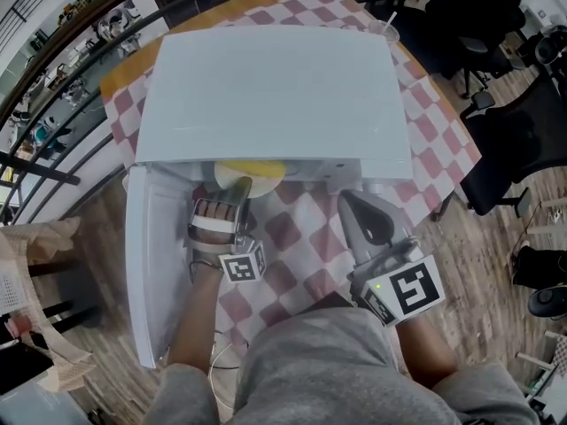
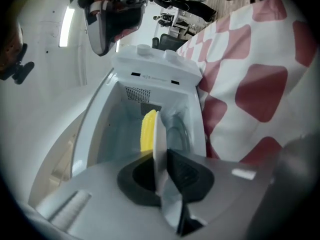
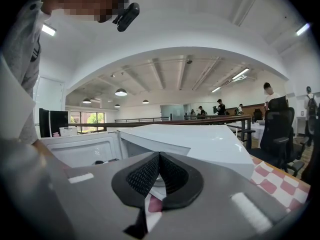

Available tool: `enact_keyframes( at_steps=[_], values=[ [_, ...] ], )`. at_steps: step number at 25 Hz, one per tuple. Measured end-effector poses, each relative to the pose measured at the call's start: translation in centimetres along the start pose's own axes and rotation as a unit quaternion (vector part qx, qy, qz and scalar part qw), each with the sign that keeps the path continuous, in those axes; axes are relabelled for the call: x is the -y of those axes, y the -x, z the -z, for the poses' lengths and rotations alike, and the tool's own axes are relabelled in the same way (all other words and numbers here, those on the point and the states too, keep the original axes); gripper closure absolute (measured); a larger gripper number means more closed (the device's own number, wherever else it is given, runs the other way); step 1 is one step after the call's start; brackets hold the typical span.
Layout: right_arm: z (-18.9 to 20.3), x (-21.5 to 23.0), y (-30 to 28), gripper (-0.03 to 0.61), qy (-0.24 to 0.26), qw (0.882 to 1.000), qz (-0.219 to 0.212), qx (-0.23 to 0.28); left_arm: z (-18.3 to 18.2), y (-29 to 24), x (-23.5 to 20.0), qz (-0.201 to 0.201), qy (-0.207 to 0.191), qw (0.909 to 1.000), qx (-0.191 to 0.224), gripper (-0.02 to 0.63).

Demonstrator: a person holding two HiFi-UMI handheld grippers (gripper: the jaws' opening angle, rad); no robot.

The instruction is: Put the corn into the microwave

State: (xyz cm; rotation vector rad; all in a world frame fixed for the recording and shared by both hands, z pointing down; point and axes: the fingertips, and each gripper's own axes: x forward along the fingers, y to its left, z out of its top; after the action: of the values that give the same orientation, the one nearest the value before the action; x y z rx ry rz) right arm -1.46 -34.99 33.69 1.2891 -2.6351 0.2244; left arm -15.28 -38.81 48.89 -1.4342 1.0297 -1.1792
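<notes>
A white microwave [image 1: 275,96] stands on the checkered table with its door [image 1: 151,264] swung open to the left. The yellow corn [image 1: 252,168] lies on a white plate [image 1: 267,182] right at the oven's mouth. My left gripper [image 1: 237,189] is shut on the plate's near rim. In the left gripper view the plate [image 2: 158,149] shows edge-on between the jaws of the left gripper [image 2: 162,164], with the corn [image 2: 148,129] beyond it and the oven cavity [image 2: 125,124] ahead. My right gripper [image 1: 350,200] is shut and empty, in front of the microwave's right side; the right gripper [image 3: 159,159] faces the microwave [image 3: 185,139].
The red-and-white checkered tablecloth [image 1: 292,237] covers the table. A clear cup [image 1: 384,30] stands behind the microwave. Black office chairs [image 1: 514,140] stand to the right on the wooden floor. A railing [image 1: 53,122] runs along the left.
</notes>
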Motion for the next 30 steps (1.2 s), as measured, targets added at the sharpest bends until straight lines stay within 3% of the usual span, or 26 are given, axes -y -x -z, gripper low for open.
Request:
enact_keyframes(
  at_steps=[18, 21, 26, 30],
  values=[
    [0.8, 0.2, -0.7, 0.58, -0.004, 1.0, -0.011, -0.014, 0.9, -4.2, 2.3, 0.059, -0.021, 0.998, 0.007, 0.578],
    [0.6, -0.1, -0.6, 0.58, -0.005, 1.0, -0.012, -0.011, 0.3, -4.6, 2.5, 0.106, 0.014, 0.994, 0.025, 0.577],
    [0.1, -0.3, -0.1, 0.58, -0.01, 1.0, -0.01, -0.002, 0.0, -4.9, 1.9, 0.19, 0.107, 0.9756, 0.026, 0.489],
    [0.1, -0.3, 0.6, 0.58, -0.016, 1.0, -0.004, 0.0, 1.2, -4.7, 1.5, 0.25, 0.184, 0.9505, -0.004, 0.405]
  ],
)
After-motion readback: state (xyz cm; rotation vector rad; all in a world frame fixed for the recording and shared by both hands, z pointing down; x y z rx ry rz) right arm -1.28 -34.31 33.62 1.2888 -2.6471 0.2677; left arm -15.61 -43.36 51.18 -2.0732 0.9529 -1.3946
